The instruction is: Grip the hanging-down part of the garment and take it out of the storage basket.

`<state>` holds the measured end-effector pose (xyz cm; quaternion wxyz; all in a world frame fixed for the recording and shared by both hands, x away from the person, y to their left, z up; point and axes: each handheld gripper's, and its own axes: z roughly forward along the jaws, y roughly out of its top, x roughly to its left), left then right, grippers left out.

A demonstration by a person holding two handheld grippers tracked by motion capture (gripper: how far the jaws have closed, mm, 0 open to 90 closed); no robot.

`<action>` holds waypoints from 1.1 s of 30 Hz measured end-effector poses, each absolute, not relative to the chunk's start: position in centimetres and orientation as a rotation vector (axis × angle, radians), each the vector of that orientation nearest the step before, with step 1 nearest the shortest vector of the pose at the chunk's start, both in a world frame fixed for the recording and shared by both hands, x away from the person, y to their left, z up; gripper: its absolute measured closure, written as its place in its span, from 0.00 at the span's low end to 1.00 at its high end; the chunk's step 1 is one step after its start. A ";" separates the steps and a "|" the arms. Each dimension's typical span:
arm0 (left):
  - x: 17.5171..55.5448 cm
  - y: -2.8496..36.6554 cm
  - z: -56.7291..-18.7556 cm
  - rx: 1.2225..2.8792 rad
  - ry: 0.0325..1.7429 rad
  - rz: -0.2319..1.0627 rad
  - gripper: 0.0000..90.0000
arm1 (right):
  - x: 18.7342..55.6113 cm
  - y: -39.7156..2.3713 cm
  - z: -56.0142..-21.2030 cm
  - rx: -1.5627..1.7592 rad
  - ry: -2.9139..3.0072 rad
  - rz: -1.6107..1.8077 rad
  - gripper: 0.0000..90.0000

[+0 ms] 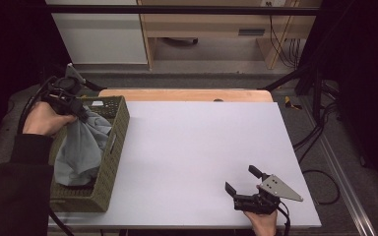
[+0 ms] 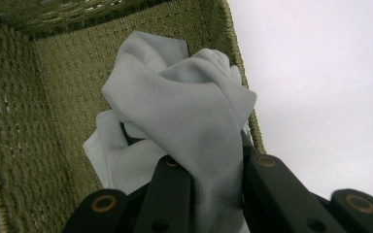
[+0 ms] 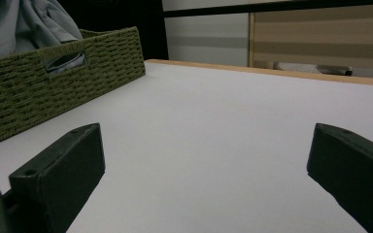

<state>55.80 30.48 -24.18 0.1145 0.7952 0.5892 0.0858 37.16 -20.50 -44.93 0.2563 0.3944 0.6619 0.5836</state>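
A pale grey cloth (image 1: 81, 147) hangs into an olive woven basket (image 1: 119, 129) at the table's left side. My left gripper (image 1: 81, 114) is above the basket's far end, shut on the top of the cloth. In the left gripper view the cloth (image 2: 189, 111) is bunched between the black jaws, with the basket's inner wall (image 2: 24, 136) behind it. My right gripper (image 1: 243, 180) rests near the table's front right edge, open, with nothing between its jaws. In the right gripper view the basket (image 3: 39, 87) and the cloth (image 3: 24, 24) stand at the far left.
The white tabletop (image 1: 202, 147) spreads between the basket and the right gripper. A wooden edge (image 1: 187, 93) runs along the table's far side. Cabinets (image 1: 98, 34) stand behind, and cables (image 1: 320, 147) lie on the floor at the right.
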 end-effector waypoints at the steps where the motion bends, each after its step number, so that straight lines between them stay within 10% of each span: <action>1: 55.8 30.5 -24.2 2.331 1.727 0.251 0.92 | 37.2 -20.5 -44.9 1.070 1.796 1.584 0.00; 33: 52.8 30.5 -13.9 2.261 1.620 0.471 0.92 | 39.9 -13.7 -41.5 0.867 1.913 1.706 0.01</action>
